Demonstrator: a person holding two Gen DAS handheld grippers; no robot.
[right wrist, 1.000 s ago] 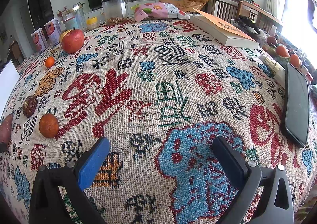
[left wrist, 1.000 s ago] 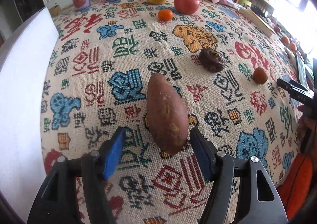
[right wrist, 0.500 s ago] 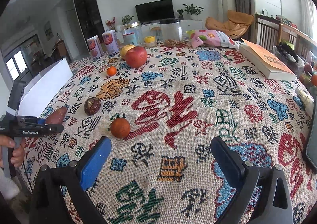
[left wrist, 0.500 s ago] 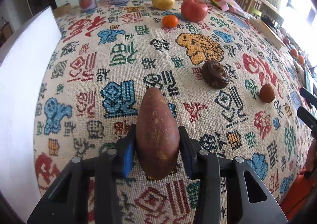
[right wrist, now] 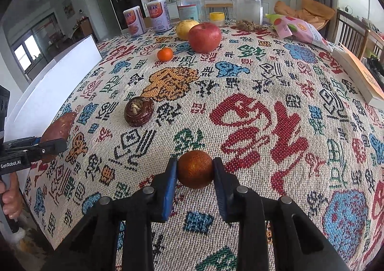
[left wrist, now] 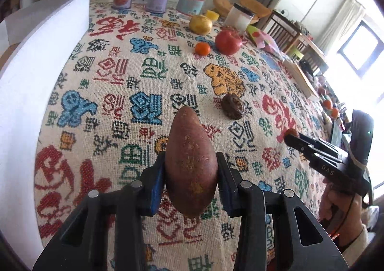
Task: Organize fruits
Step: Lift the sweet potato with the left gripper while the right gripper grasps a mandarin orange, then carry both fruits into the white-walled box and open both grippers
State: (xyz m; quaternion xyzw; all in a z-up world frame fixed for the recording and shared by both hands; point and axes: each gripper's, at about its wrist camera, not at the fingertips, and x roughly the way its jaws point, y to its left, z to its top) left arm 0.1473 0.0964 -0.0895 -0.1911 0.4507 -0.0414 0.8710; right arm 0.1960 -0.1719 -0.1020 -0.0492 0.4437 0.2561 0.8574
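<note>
Woven cloth (right wrist: 252, 93) with red, blue and green characters covers your worktop, and a living room with a dark screen and potted plants lies beyond its far edge. Along that far edge stand two printed tins (right wrist: 146, 19), a clear jar (right wrist: 190, 8) and a second clear container (right wrist: 248, 10), with a snack bag (right wrist: 297, 28) to their right and a book (right wrist: 360, 74) at the right edge. A white board (left wrist: 36, 83) rises along the left side.

Loose fruit sits between you and those jars: a red apple (right wrist: 204, 37) touching a yellow fruit (right wrist: 184, 28) behind it, a small tangerine (right wrist: 165, 54) just left of the apple, and a dark brown round fruit (right wrist: 138, 112) nearer, well apart from the rest.

Your left gripper (left wrist: 190, 172) has its jaws clamped on a sweet potato (left wrist: 190, 160), reddish-brown, tapered and pointing away from you, raised off the cloth. Your right gripper (right wrist: 195, 170) has just been closing, and its jaws now press both sides of a small, rough, dull-orange fruit (right wrist: 195, 169) at the near middle of the cloth. Nothing lies between either gripper and the other fruit.
</note>
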